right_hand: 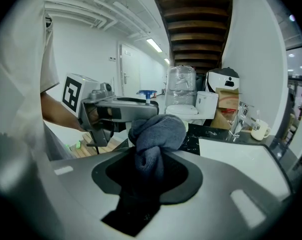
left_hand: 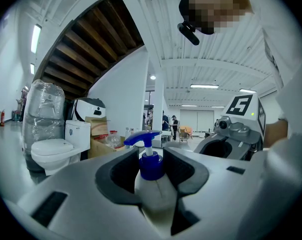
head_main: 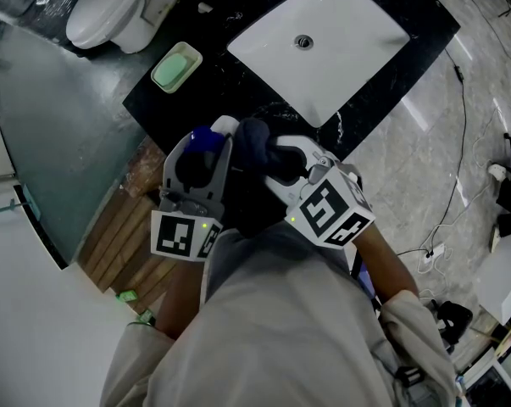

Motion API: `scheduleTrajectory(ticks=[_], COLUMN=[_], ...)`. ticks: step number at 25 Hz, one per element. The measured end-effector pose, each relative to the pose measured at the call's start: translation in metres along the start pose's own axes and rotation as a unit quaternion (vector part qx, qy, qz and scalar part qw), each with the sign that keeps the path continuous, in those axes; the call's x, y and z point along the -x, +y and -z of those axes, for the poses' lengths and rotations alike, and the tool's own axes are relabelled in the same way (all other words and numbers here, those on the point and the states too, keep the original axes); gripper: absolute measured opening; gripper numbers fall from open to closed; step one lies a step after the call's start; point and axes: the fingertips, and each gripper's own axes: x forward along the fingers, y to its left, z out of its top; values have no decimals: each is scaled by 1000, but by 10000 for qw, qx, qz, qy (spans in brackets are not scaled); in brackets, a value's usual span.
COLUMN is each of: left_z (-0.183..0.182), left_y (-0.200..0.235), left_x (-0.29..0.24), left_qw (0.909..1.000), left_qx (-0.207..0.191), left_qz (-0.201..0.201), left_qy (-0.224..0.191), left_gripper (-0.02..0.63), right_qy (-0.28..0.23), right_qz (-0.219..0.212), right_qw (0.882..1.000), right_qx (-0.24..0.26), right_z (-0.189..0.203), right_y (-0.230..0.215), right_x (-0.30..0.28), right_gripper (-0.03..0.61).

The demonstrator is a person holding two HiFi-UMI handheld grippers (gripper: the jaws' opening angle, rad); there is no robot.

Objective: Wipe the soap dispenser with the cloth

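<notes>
At the near edge of the black counter [head_main: 158, 113], in front of the white sink basin [head_main: 357, 24]: both grippers side by side, tips close together.

Head view: only the blue pump of the soap dispenser [head_main: 206, 136] shows, because the left gripper [head_main: 206, 147] covers the bottle. The dark cloth [head_main: 255, 142] sits just right of the pump at the tip of the right gripper [head_main: 276, 159]. Cannot tell whether the cloth touches the bottle, or whether the bottle stands on the counter or is lifted.

Left gripper view: jaws closed on the white body of the dispenser, below the blue collar. Bottle is upright between the pads, spout pointing left.

Right gripper view: jaws clamped on the cloth. A bunched grey-blue wad stands proud of the tips and a tail hangs back through the jaw opening. The wad blocks the sight line to the left gripper's tip; the pump shows just above that gripper.

Around:
- Green soap dish [head_main: 177, 66] on the counter left of the basin.
- White toilet [head_main: 119, 11] beyond the dish.
- Faucet [right_hand: 239, 116] and mug [right_hand: 261, 129] at the basin's far side, seen only from the right gripper.
- Wooden slats [head_main: 124, 244] below the counter edge.
- Cables [head_main: 458, 142] on the floor to the right.
</notes>
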Motion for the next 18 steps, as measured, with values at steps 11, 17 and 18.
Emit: scheduleTrajectory(ticks=[11, 17, 18], left_z=[1, 0, 0], left_y=[-3, -3, -4], left_x=[-1, -1, -1], left_qw=[10000, 10000, 10000], left_qx=[16, 26, 28], left_qz=[32, 38, 39], left_qy=[-13, -26, -24], left_gripper=[146, 146, 146], right_qy=[-95, -204, -227], right_qz=[108, 143, 156], right_qw=[9998, 9996, 9995], right_qx=[112, 147, 154], right_z=[-9, -16, -17], right_y=[-5, -10, -11], right_x=[7, 12, 13], right_gripper=[130, 130, 130])
